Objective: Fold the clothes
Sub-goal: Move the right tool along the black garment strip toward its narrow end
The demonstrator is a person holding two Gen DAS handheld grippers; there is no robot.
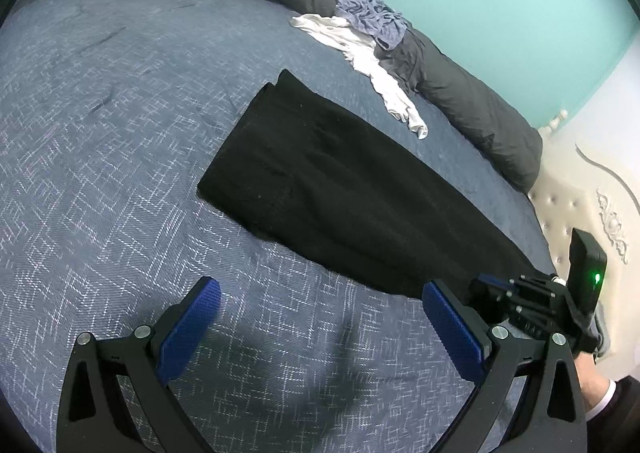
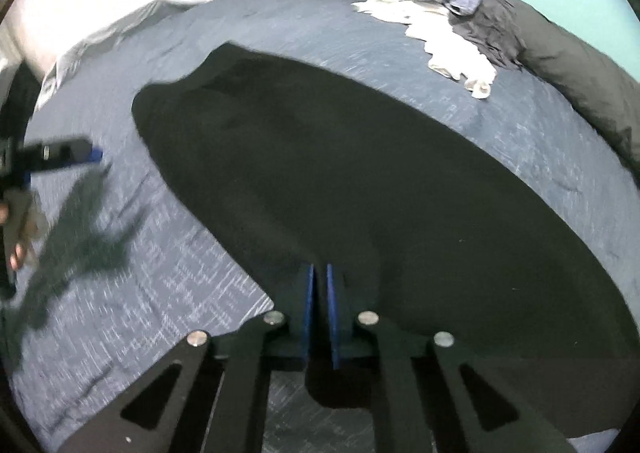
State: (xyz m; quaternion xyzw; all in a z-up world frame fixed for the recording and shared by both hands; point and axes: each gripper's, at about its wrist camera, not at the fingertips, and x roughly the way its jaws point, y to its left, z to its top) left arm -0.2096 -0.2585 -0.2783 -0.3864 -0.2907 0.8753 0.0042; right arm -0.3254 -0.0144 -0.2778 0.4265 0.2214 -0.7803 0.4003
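Note:
A black garment (image 1: 332,177) lies flat as a long strip on the blue patterned bed cover (image 1: 100,133). My left gripper (image 1: 322,285) hangs open over bare cover just short of the garment's near long edge, with nothing between its blue pads. My right gripper (image 2: 319,271) has its blue pads pressed together on the near edge of the black garment (image 2: 360,173), which bunches around the fingers. From the left wrist view the right gripper (image 1: 492,283) sits at the garment's right end. The left gripper (image 2: 80,153) shows blurred at the left edge of the right wrist view.
A white garment (image 1: 360,49) and a crumpled blue-grey one (image 1: 368,17) lie at the far side against a rolled dark grey duvet (image 1: 480,105). A cream padded headboard (image 1: 580,209) bounds the bed on the right. A turquoise wall stands behind.

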